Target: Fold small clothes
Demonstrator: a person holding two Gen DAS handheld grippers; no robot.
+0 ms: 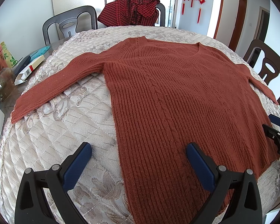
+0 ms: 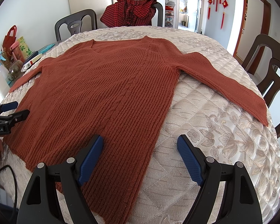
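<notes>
A rust-brown ribbed knit sweater [image 1: 168, 97] lies flat and spread out on the quilted cream table cover [image 1: 56, 130], neckline away from me, both sleeves stretched out to the sides. My left gripper [image 1: 139, 149] hovers open over the sweater's lower left edge, nothing between its blue pads. My right gripper [image 2: 140, 141] is open above the sweater's [image 2: 106, 93] lower right edge, also holding nothing. Each gripper shows at the other view's side: the right gripper [image 1: 278, 128] and the left gripper [image 2: 13, 110].
A red checked garment [image 1: 128, 11] is draped over a dark chair [image 1: 158, 9] at the far side. More dark chairs [image 2: 270, 71] stand around the table. Boxes, a glass jar [image 1: 3, 85] and bags crowd the left table edge.
</notes>
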